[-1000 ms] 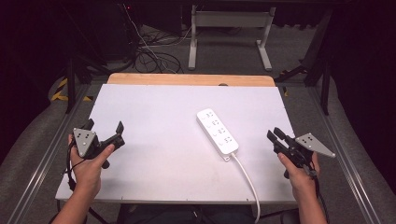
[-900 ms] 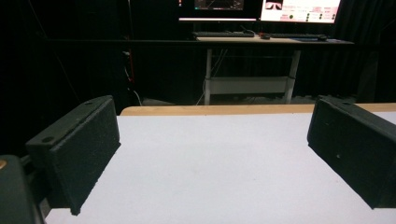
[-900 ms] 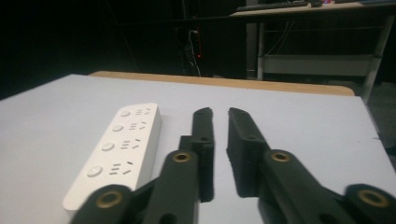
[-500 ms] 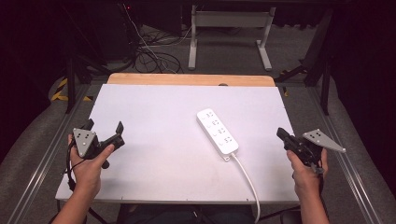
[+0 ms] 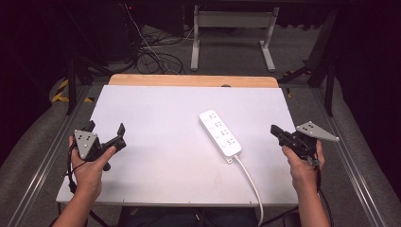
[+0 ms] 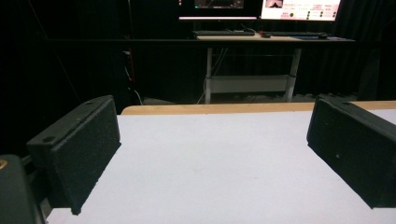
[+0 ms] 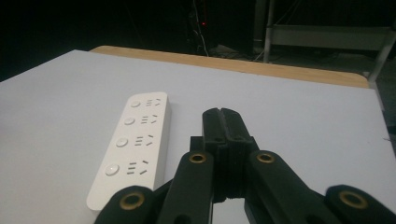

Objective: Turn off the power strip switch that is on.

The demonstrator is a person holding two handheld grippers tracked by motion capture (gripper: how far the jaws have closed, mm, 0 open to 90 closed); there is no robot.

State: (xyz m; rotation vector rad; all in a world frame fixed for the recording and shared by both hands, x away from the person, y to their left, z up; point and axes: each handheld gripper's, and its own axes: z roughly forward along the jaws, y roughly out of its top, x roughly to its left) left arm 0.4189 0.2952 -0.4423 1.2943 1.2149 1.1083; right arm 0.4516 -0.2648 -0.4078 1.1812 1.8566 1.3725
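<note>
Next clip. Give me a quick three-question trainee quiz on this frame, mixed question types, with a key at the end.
1. True or false: the right gripper is shut with nothing between its jaws.
2. Multiple choice: where does the white power strip lie on the table? A) nearer the left gripper B) right of centre, nearer the right gripper C) against the far wooden edge.
3. Fill in: the power strip has ___ sockets, each with a round button beside it.

Key
1. True: its jaws meet, empty, beside the strip.
2. B: its cable runs off the near edge.
3. Four, counted in the right gripper view.
</note>
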